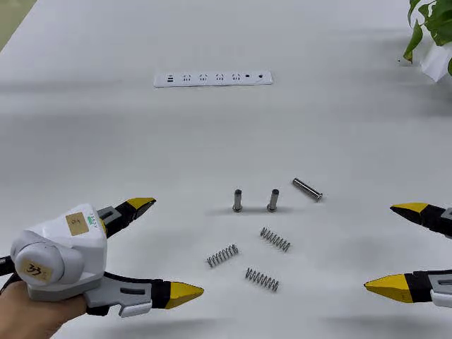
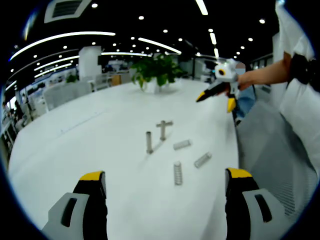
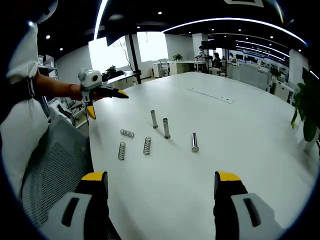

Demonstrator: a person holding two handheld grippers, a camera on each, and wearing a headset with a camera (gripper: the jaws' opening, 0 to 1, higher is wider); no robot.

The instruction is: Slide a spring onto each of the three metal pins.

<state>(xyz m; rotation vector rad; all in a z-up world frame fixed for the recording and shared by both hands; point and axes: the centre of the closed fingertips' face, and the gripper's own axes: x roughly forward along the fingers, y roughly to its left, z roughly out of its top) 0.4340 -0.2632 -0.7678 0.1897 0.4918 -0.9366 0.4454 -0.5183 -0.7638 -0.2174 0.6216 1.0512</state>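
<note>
Left tool (image 1: 176, 246): jaws spread wide, nothing between the yellow tips. Hangs low over the near left of the white table (image 1: 106, 141), gripped from behind by a hand (image 1: 28, 318). Right tool (image 1: 379, 246): jaws likewise wide apart and empty, low over the near right of the table. Well apart from each other, touching nothing, with the work pieces on the table between them and a little farther out.

Three metal pins near the middle of the table:
- Standing on end, close side by side but not touching: left upright pin (image 1: 237, 200) and right upright pin (image 1: 273, 200).
- Flat on its side, just beyond and to the right of that pair: lying pin (image 1: 307, 188), set at a slant.

Three springs loose on the table, nearer the person than the pins and none on a pin:
- Just in front of the right upright pin: far spring (image 1: 275, 239).
- Nearer and to the left: left spring (image 1: 222, 256).
- Closest to the person: near spring (image 1: 261, 280).

All three flat, apart from one another and from the pins.

Far across the table: white power strip (image 1: 212, 78). At the far right corner: green leaves of a plant (image 1: 429, 28).
</note>
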